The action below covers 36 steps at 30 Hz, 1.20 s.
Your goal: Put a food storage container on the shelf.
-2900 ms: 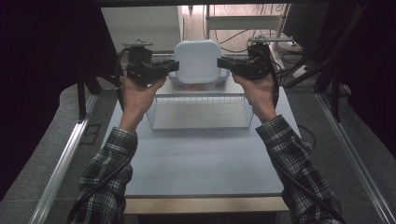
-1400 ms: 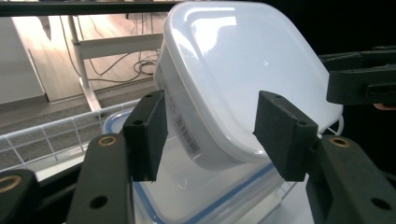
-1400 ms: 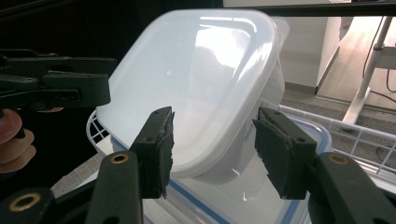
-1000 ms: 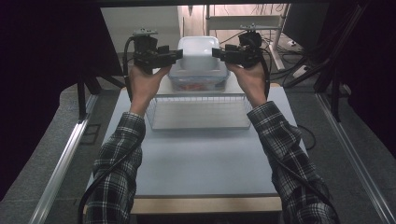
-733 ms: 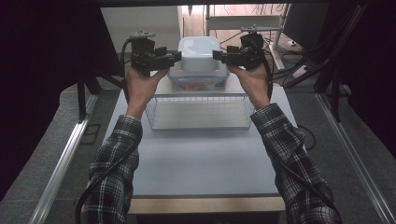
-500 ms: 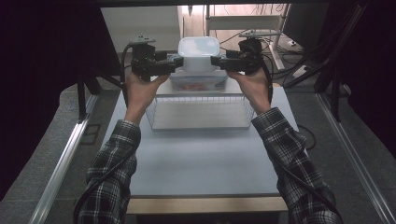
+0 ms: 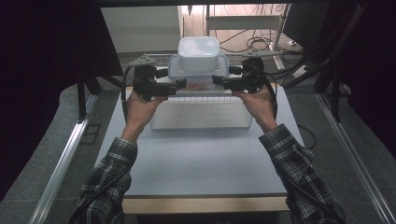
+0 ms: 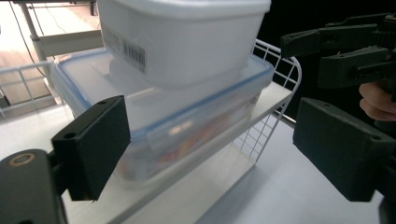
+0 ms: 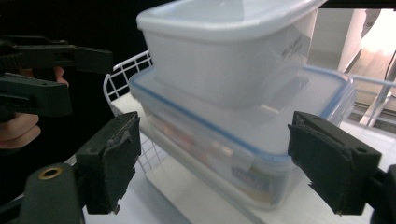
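Observation:
A white lidded tub (image 7: 198,51) sits on top of a clear box with a blue-rimmed lid (image 7: 198,77), which holds something reddish. The stack rests on the upper shelf of a white wire rack (image 7: 201,114). My left gripper (image 7: 180,85) is at the box's left end and my right gripper (image 7: 217,80) at its right end, pointing at each other. In the left gripper view the gripper (image 8: 215,149) is open with the box (image 8: 177,126) just beyond its jaws. In the right gripper view the gripper (image 9: 219,161) is open in the same way before the box (image 9: 233,158). Contact cannot be told.
The rack stands at the far half of a pale table (image 7: 201,163). Dark curtains hang at both sides. Behind the rack are cables (image 7: 261,42) and a metal frame. The other hand's gripper appears in each gripper view: right (image 8: 345,51), left (image 9: 46,60).
Both grippers have dropped from beside the white tub to beside the blue-rimmed box below it. The stack has stayed put over the last second.

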Motion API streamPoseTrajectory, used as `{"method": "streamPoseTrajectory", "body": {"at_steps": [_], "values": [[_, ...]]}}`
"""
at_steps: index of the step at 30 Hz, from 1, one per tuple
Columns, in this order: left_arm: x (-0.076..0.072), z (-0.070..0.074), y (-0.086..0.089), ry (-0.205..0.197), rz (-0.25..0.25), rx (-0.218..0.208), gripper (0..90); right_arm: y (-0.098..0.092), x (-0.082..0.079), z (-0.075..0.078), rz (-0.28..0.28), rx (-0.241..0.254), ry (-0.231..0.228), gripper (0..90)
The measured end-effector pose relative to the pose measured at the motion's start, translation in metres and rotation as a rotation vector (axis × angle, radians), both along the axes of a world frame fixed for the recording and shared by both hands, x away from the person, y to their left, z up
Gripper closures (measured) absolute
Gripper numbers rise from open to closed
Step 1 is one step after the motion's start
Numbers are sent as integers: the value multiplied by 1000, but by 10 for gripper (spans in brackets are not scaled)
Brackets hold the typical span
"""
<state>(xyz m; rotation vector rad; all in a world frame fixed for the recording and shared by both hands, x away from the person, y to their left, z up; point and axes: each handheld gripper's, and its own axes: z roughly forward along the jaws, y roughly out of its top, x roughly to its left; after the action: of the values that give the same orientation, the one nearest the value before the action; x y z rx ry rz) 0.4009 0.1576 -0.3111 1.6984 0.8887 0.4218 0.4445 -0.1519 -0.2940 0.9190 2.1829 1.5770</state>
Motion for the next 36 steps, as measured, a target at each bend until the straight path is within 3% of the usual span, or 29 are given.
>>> {"method": "streamPoseTrajectory", "body": {"at_steps": [4, 14, 21, 30, 36], "values": [[-9, -7, 0, -5, -23, -8, 79, -3, -7, -7, 11, 1, 4, 144], [-28, -24, -8, -35, -60, 39, 53, -7, -26, -19, 49, -11, 9, 102], [-38, -36, -13, -33, -88, 50, 42, -8, -38, -25, 75, -20, 7, 90], [-48, -40, -16, -43, -106, 76, 43, -3, -47, -31, 103, -41, 2, 77], [-55, -43, -16, -41, -125, 71, 41, -3, -52, -31, 114, -51, -2, 68]]}}
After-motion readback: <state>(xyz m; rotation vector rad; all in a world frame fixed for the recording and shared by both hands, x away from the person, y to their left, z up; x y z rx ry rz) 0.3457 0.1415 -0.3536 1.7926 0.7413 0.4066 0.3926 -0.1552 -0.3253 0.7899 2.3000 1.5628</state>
